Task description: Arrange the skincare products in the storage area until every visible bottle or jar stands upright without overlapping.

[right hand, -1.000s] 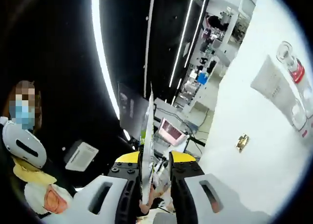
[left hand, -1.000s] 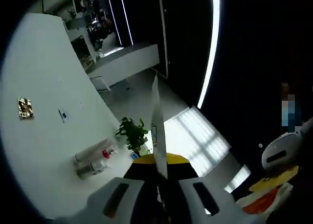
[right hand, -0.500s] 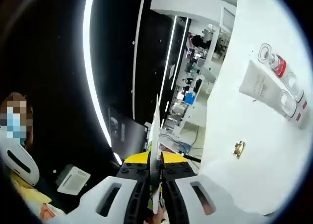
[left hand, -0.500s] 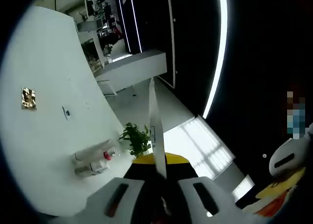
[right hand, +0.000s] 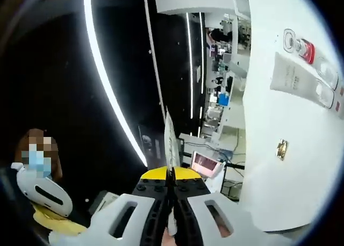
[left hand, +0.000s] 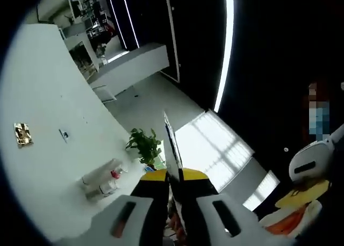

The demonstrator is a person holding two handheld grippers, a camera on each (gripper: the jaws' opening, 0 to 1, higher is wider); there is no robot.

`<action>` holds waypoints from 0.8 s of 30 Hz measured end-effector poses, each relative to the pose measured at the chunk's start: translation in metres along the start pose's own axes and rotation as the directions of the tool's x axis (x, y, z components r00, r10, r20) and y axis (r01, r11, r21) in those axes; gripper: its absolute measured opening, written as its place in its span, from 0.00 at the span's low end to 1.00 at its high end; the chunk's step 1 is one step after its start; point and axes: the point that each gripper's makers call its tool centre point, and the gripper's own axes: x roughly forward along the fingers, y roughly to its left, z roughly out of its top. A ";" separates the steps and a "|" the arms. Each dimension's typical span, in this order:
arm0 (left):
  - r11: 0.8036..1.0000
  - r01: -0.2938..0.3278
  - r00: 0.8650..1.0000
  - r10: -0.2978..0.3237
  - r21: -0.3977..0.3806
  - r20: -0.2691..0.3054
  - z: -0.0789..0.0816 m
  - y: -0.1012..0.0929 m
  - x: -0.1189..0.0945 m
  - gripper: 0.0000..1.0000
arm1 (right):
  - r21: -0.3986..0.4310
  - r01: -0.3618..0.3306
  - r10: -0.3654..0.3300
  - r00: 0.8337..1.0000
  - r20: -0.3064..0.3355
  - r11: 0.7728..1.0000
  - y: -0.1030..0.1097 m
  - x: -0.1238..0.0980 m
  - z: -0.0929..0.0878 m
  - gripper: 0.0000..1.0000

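Between the earlier frames and now, the right gripper's jaws have come together, where a second ago a gap showed between them, and both cameras have swung a little, so the white table sits differently in each picture while the products on it lie as before.

Left gripper view: the left gripper [left hand: 172, 149] points out past the table's edge toward the room, its jaws pressed flat against each other with nothing between them. A white table [left hand: 43, 95] fills the left side. Near its lower edge lie the skincare products, well apart from the gripper: a white tube [left hand: 99, 172] on its side and, just beside it, a clear bottle [left hand: 102, 190] with a red cap, also lying down. A small gold item [left hand: 22, 134] rests farther off on the table, left of them. Beyond the table edge stands a green potted plant [left hand: 144, 145]. At the far right is a person [left hand: 317, 165].

Right gripper view: the right gripper [right hand: 170, 149] has its jaws clenched on nothing, aimed into the dark room. The white table [right hand: 290, 192] takes up the right side. On it, far from the gripper, the white tube [right hand: 295, 80] lies flat, with a clear red-capped bottle [right hand: 306, 50] alongside it. The gold item [right hand: 281, 149] sits nearer. A person [right hand: 40, 176] is at the lower left.
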 end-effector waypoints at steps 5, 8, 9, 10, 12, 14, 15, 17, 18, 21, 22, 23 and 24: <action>0.985 0.080 0.996 -0.074 -0.154 0.045 0.005 -0.011 0.002 0.00 | -0.023 0.012 -0.012 1.000 -0.005 1.000 -0.002 0.000 0.001 0.01; 0.970 0.131 0.988 -0.112 -0.203 0.103 0.009 -0.015 0.002 0.00 | 0.011 0.008 -0.008 1.000 0.001 1.000 -0.002 0.002 -0.001 0.01; 0.954 0.155 0.984 -0.124 -0.256 0.130 0.010 -0.016 0.002 0.00 | 0.020 0.010 -0.010 1.000 0.001 1.000 -0.002 0.003 -0.003 0.01; 0.941 0.167 0.981 -0.128 -0.294 0.146 0.010 -0.014 0.001 0.00 | 0.036 0.012 -0.012 1.000 0.005 0.999 -0.003 0.004 -0.003 0.01; 0.948 0.122 0.981 -0.071 -0.294 0.179 0.012 0.000 -0.002 0.00 | 0.049 0.025 -0.026 0.999 0.019 0.998 -0.006 0.004 -0.001 0.01; 0.977 0.001 0.991 0.027 -0.215 0.130 0.005 0.018 -0.006 0.00 | 0.045 0.046 -0.046 0.999 0.014 0.998 -0.009 0.002 -0.002 0.01; 0.980 -0.013 0.992 0.037 -0.198 0.118 0.003 0.019 -0.007 0.00 | 0.022 0.077 -0.077 0.997 0.003 0.997 -0.015 0.000 -0.003 0.01; 0.985 -0.056 0.994 0.070 -0.163 0.079 -0.003 0.022 -0.010 0.00 | 0.029 0.077 -0.077 0.997 0.007 0.997 -0.016 -0.004 -0.001 0.01; 0.987 -0.079 0.994 0.088 -0.138 0.057 -0.007 0.024 -0.013 0.00 | 0.035 0.085 -0.086 0.996 0.020 0.996 -0.019 -0.006 0.001 0.01; 0.986 -0.148 0.989 0.147 -0.070 -0.017 -0.020 0.033 -0.018 0.00 | 0.050 0.121 -0.123 0.991 0.057 0.991 -0.029 -0.015 0.012 0.01; 0.986 -0.161 0.986 0.158 -0.046 -0.049 -0.026 0.035 -0.019 0.00 | 0.054 0.127 -0.130 0.990 0.060 0.990 -0.031 -0.017 0.013 0.01; 0.985 -0.166 0.984 0.164 -0.036 -0.067 -0.030 0.035 -0.020 0.00 | 0.063 0.134 -0.138 0.989 0.060 0.989 -0.034 -0.018 0.015 0.01; 0.987 -0.160 0.985 0.157 -0.029 -0.076 -0.033 0.034 -0.018 0.00 | 0.069 0.135 -0.139 0.989 0.057 0.989 -0.035 -0.019 0.015 0.01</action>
